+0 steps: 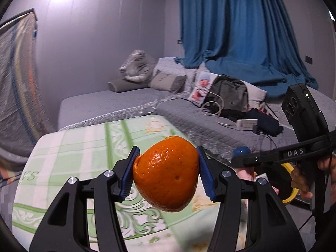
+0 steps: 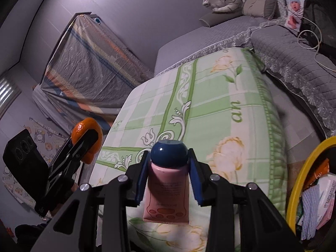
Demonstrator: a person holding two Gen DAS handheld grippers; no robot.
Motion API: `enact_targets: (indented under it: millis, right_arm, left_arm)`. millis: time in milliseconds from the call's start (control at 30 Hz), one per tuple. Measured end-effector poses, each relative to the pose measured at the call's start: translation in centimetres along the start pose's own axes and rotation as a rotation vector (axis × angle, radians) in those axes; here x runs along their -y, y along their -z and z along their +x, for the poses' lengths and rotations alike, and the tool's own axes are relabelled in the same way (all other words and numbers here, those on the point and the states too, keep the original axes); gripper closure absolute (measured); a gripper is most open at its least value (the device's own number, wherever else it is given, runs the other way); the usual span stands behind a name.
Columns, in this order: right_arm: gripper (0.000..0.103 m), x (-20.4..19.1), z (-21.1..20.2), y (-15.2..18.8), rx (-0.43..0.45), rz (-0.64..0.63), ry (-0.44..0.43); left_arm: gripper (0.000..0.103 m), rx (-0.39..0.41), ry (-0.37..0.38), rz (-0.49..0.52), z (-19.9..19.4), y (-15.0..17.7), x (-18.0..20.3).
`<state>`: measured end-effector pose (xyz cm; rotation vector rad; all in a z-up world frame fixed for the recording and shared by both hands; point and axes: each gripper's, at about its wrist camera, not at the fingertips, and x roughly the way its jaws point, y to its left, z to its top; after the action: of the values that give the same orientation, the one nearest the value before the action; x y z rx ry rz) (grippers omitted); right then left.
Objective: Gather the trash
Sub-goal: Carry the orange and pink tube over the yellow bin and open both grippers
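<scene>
My left gripper point(image 1: 167, 173) is shut on an orange peel point(image 1: 166, 174) and holds it above the green-patterned blanket point(image 1: 84, 147). It also shows at the left of the right wrist view, with the orange peel point(image 2: 80, 129) in its jaws. My right gripper point(image 2: 169, 175) is shut on a pink tube with a dark blue cap point(image 2: 168, 180), held over the blanket point(image 2: 210, 96). The tube's cap point(image 1: 241, 151) shows at the right of the left wrist view. A yellow-rimmed trash bin point(image 2: 302, 174) holding wrappers sits at the right; its rim point(image 1: 290, 191) also shows below the right gripper.
A grey quilted bed point(image 1: 210, 121) holds a bag point(image 1: 229, 96), cables, pillows and a baby photo point(image 1: 201, 87). A blue curtain point(image 1: 241, 27) hangs behind. A plastic-covered mattress point(image 2: 84, 67) leans on the left wall.
</scene>
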<state>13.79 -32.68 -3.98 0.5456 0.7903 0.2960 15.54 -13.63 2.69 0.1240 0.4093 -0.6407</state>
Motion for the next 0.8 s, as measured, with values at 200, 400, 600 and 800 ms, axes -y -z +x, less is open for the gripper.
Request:
enact_targets:
  millis: [200,400,600,800]
  right_arm:
    - [0.069,5.5,-5.2,0.6,0.11,0.095,0.073]
    - [0.069,10.3,-9.4,1.8,0.198,0.184,0.18]
    - [0.069,14.6,-12.8,3.9,0.263,0.258,0.286]
    - [0.069,18.3,-14.2,5.6,0.314,0.3,0.444]
  left_arm:
    - [0.051,0.008,0.102,0.077,1.9,-1.0,5.0]
    - [0.051,0.019,0.197,0.112,3.4,-1.5,9.7]
    - [0.051,0.029,0.283,0.164,5.0,-1.3,14.7]
    - [0.051,0.003,0.331,0.205,8.5,-0.3,19.2]
